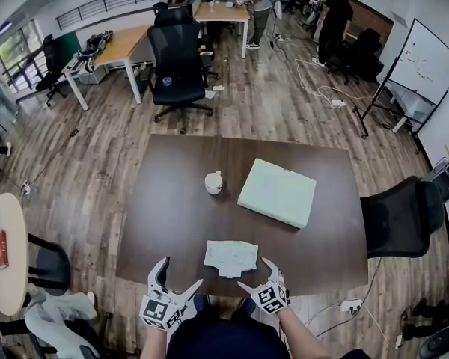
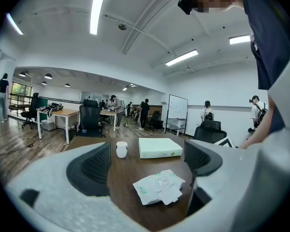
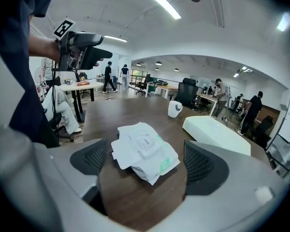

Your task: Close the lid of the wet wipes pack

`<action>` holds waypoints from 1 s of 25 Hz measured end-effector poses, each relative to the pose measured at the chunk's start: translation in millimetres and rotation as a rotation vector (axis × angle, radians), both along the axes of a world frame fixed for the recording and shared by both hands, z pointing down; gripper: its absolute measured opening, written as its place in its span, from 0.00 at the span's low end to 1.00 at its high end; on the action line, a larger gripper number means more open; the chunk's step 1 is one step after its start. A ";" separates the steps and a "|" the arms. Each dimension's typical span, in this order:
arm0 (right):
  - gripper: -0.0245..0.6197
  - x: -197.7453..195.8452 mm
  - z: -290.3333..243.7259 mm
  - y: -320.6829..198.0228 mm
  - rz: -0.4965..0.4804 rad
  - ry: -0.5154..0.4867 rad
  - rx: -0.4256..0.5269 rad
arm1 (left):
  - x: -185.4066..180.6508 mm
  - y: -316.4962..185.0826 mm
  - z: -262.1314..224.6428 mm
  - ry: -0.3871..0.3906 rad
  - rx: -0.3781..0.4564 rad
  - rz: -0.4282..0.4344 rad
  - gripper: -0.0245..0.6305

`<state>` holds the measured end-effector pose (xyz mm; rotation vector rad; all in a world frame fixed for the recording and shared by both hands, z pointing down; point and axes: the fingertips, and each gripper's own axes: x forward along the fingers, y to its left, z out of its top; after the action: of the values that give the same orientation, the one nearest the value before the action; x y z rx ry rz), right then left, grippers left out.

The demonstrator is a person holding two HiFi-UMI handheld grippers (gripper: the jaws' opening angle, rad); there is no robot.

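Bright overhead strip lights (image 2: 97,9) — sharp centre, fisheye-warped edges.

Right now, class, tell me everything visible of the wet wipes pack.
The wet wipes pack is a soft, crumpled white plastic pouch with green marks and a rectangular lid panel on top; a white flap juts from one side. It lies flat near the front edge of the dark table, between the left gripper and right gripper, both open, neither touching it.
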<state>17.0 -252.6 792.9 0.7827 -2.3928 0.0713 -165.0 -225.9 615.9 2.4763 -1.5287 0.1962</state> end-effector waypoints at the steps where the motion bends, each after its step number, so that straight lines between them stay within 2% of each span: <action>1: 0.82 0.6 8.1 -1.1 0.003 0.008 -0.004 | 0.2 0.2 0.9 -0.002 -0.002 0.000 0.76; 5: 0.83 -2.5 32.8 -6.1 0.013 0.045 -0.003 | -1.3 4.0 2.9 0.003 -0.012 -0.008 0.76; 13: 0.83 -14.0 73.0 -0.4 -0.071 0.141 -0.026 | -8.3 14.5 7.2 -0.003 -0.030 -0.040 0.76; 16: 0.83 -15.9 77.2 -6.2 -0.078 0.191 -0.006 | -14.7 17.5 7.8 -0.006 -0.035 -0.052 0.76; 21: 0.83 -11.8 90.0 -7.6 -0.144 0.297 0.058 | -11.9 19.1 10.8 -0.007 -0.037 -0.066 0.76; 25: 0.83 -15.9 96.1 -10.2 -0.129 0.307 0.055 | -12.6 19.7 9.3 -0.009 -0.036 -0.067 0.76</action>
<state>1.1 -262.8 889.0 0.6120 -2.1524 -0.1568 -177.5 -206.2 625.2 2.3954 -1.5947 0.2222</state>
